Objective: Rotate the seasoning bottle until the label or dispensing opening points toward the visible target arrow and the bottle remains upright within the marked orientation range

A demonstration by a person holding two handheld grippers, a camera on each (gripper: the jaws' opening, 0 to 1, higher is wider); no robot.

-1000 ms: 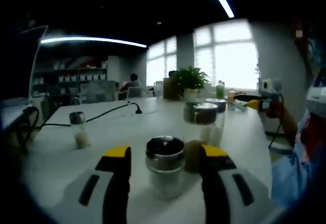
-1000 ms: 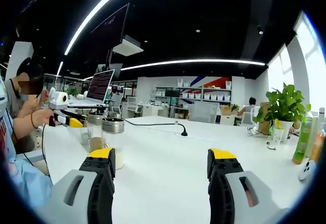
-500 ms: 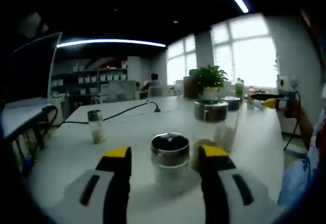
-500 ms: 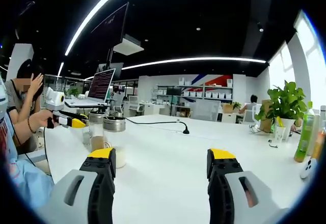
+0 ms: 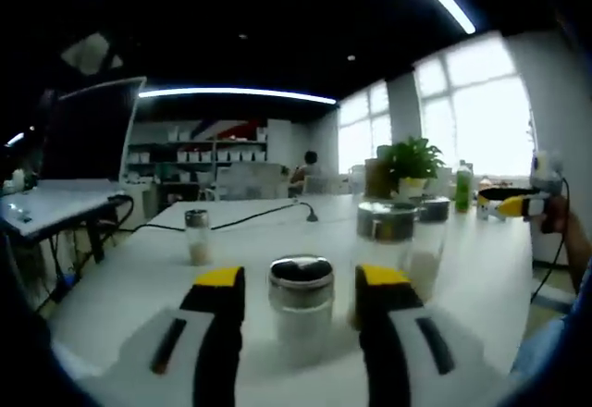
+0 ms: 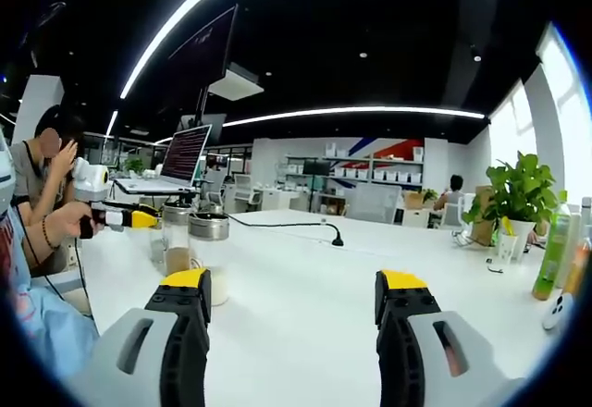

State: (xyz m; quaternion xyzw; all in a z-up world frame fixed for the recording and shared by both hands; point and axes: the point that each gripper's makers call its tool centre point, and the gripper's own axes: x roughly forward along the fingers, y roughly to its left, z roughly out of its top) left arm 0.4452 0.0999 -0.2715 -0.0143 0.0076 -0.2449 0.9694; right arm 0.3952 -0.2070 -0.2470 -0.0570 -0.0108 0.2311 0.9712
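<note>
- Seasoning bottle (image 5: 301, 307), a short clear-glass jar with a shiny metal shaker lid and pale powder inside, stands upright on the white table (image 5: 120, 268), its long axis vertical, right between the yellow-tipped jaws of the left gripper (image 5: 301, 289).
- Both jaws flank the jar at lid height; whether they press the glass or stand just clear of it cannot be told, so the grip is uncertain.
- No target arrow or label can be made out on the table or the jar, so the heading it must turn to is unclear.
- The left gripper is much the nearer tool; a twist about the upright axis would do the turn, provided the jar is not tipped.
- Just behind stand two taller clear jars with metal lids (image 5: 386, 240), and a small glass shaker (image 5: 197, 237) sits well apart to the left.
- The right gripper (image 6: 296, 291) hovers over bare table, jaws wide apart and holding nothing.
- A green potted plant (image 6: 515, 194) stands at the table's far side.
</note>
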